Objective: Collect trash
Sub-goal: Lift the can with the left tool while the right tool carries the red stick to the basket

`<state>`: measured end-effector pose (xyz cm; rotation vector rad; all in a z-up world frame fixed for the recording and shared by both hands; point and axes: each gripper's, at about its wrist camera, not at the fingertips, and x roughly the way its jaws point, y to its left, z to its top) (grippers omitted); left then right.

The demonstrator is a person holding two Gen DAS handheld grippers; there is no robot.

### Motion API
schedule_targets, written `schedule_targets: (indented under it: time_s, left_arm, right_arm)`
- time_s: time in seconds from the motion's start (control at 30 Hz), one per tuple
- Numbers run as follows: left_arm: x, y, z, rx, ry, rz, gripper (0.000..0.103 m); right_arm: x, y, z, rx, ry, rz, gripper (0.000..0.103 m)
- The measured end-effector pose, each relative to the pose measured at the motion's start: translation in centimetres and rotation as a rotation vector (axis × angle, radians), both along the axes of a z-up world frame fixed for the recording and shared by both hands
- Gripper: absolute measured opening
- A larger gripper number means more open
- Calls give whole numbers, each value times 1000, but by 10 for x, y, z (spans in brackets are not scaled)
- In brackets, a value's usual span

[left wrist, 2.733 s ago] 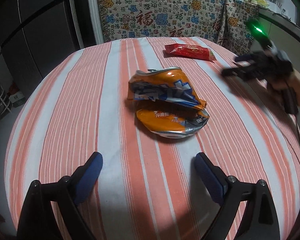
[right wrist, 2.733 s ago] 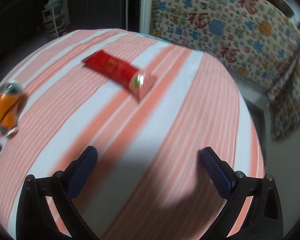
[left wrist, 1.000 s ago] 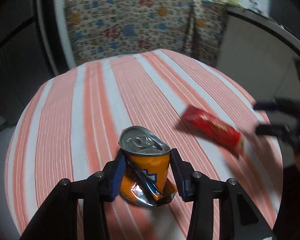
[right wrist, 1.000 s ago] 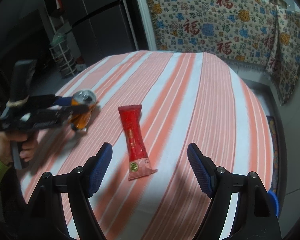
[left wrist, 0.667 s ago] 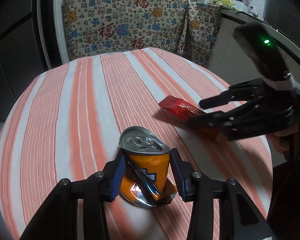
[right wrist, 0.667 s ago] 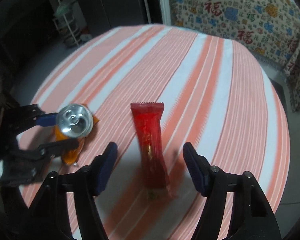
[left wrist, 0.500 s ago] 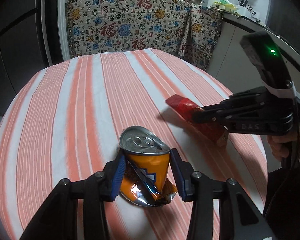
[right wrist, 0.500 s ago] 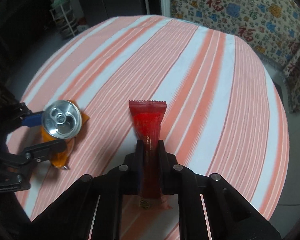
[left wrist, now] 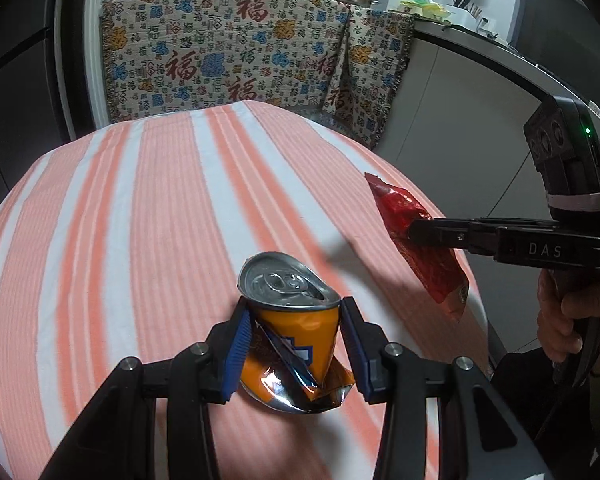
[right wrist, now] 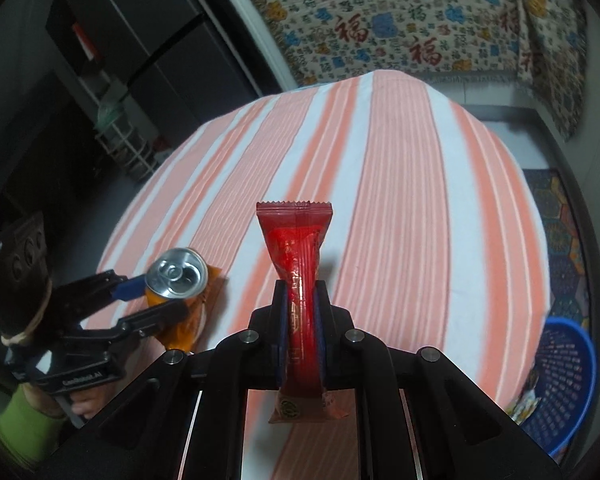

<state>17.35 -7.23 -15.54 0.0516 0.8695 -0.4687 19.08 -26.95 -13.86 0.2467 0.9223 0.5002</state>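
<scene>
Crushed can (left wrist: 292, 336): pinched between left gripper (left wrist: 294, 344) fingers, above striped tabletop (left wrist: 140, 240).
Red wrapper (right wrist: 298, 280): clamped by right gripper (right wrist: 300, 320) fingers.

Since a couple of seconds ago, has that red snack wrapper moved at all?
Yes. The red wrapper lay flat on the striped tablecloth; now it is lifted off the cloth, pinched in the right gripper, whose jaws have just been closing.

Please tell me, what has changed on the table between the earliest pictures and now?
Both pieces of trash were picked up. The left hand-held gripper closed on the crushed orange can. The right hand-held gripper, its jaws just closing, clamped the red wrapper and lifted it. The striped tablecloth stayed as it was.
</scene>
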Motion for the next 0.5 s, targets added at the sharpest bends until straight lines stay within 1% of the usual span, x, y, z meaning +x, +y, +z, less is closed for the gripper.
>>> schedule_targets:
  time_s: [0.17,0.3,0.4,0.5]
  left_arm:
    - [2,-31,-3,-8,8,-25,44]
    - [5,-57,0,-18,12,-53,44]
    - [6,-83,6,-31,11,-90,44]
    - [6,-114,12,-49,10,-141,44]
  right_arm:
    - [-3,-19,2,27,-1,-33,10]
    - [-7,-39,9,49,-17,-74,10]
    - [-13,-63,17,62,-33,-124,10]
    - [-22,-94,23,44,-39,-185,10]
